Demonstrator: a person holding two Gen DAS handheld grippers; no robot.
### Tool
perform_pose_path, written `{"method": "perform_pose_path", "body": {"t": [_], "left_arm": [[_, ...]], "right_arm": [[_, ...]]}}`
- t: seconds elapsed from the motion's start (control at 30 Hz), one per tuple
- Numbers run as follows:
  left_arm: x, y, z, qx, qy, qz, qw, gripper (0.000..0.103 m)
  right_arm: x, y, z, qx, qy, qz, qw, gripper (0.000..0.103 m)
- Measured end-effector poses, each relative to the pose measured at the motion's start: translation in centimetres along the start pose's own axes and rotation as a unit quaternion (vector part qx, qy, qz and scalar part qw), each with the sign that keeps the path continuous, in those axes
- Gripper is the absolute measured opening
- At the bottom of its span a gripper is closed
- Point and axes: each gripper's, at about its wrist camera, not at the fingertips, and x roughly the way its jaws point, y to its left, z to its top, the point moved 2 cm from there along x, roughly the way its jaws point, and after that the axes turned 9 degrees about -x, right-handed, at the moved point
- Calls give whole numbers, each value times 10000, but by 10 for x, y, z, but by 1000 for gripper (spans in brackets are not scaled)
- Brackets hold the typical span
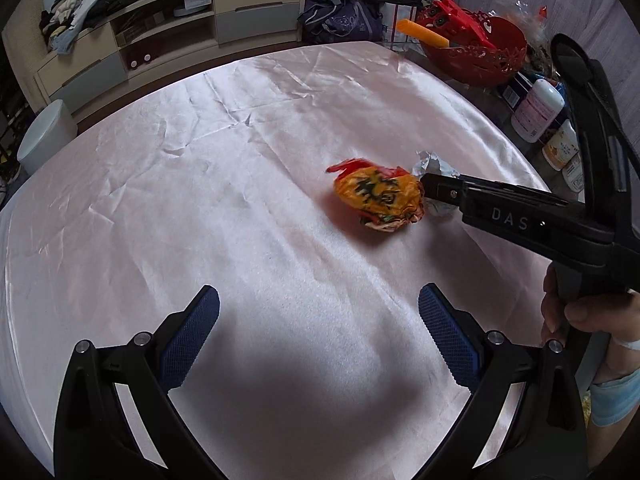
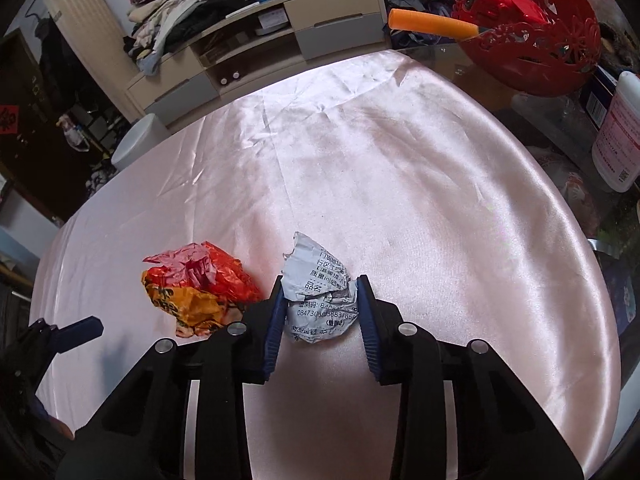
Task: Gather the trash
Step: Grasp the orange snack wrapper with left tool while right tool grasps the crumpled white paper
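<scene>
So the left gripper (image 1: pixel 319 314) hovered wide open and empty over the pink satin tablecloth (image 2: pixel 400 168); the orange snack wrapper (image 2: pixel 196 288) lay just beside the crumpled grey printed wrapper (image 2: pixel 318 300), which the right gripper (image 2: pixel 320 300) had pinched.

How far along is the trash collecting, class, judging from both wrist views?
Done: nothing visibly collected yet. In hand: the right gripper is shut on the crumpled grey paper, which is on the pink tablecloth. Left: the orange wrapper lies untouched; the left gripper hangs open.
</scene>
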Motion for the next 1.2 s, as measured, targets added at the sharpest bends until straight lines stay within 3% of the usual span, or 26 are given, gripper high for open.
{"method": "perform_pose_path", "body": {"t": [0.43, 0.47, 0.57, 0.63, 0.9, 1.2], "left_arm": [[37, -15, 40, 104, -111, 29, 9999, 94], [40, -15, 41, 120, -104, 44, 9999, 92], [44, -14, 43, 68, -37, -32, 10000, 69], [40, -13, 41, 61, -68, -56, 9999, 68], [-10, -25, 23, 210, -292, -161, 9992, 66], [-89, -37, -18, 290, -538, -306, 9977, 66]], "right_arm": [[-32, -33, -5, -63, -224, -252, 9994, 35], [-32, -32, -6, -82, -213, -247, 9994, 34], [-31, -30, -8, -118, -177, -237, 9995, 34], [-31, -27, -8, -123, -162, -248, 9995, 34], [-61, -14, -13, -184, -229, -354, 9989, 34], [-133, -1, -44, -293, -525, -571, 9966, 34]]}}
